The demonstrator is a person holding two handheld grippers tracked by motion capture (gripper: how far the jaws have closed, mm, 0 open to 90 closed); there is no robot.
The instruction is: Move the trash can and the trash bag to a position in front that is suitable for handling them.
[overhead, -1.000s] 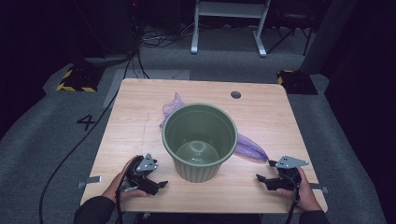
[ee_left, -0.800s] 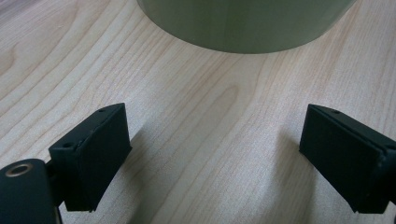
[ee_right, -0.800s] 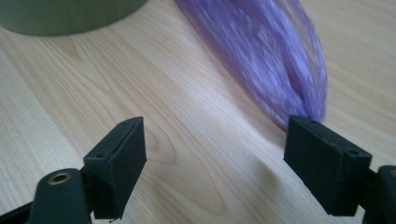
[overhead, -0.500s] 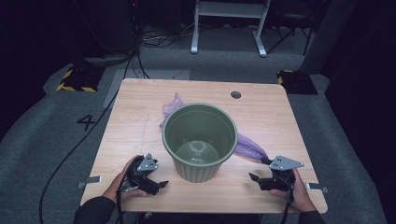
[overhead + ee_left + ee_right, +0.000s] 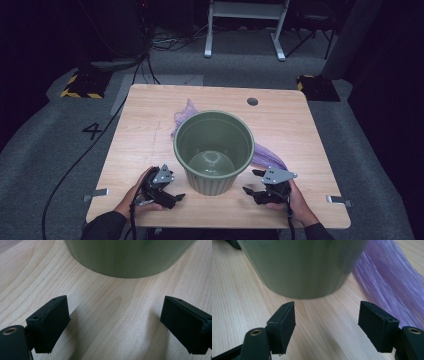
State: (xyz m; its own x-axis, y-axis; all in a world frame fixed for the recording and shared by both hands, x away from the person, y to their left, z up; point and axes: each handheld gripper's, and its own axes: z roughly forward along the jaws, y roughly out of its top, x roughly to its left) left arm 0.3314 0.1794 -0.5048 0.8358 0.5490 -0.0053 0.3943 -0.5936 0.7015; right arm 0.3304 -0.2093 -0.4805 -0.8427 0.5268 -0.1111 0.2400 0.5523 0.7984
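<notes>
- Now your right gripper (image 5: 256, 189) sits low on the table (image 5: 150, 115), just right of the green pot (image 5: 214, 150); its jaws have just been closing a little, yet nothing lies between them and they stand apart.
- In the right gripper view the pot (image 5: 302, 267) wall rises just ahead of the jaws, not touching either one.
- Your left gripper (image 5: 170, 196) rests at the pot's left foot, jaws spread wide over bare wood, holding nothing.
- Pot position: upright, near the front middle of the table, between your two grippers, apparently empty inside.
- Handling judgement: it looks like moulded plastic, so light and stiff, with a smooth tapered wall that may slip. The body is far wider than either jaw span.
- Where to grip: pinch the rim from above, one jaw inside and one outside, or brace it from both sides at once.
- Purple mesh bag (image 5: 267, 156): soft and limp, lying behind and partly under the pot, showing at its right and far left. It would bunch easily; take a gathered fold.
- Count: one pot, one bag, two grippers, one table.
</notes>
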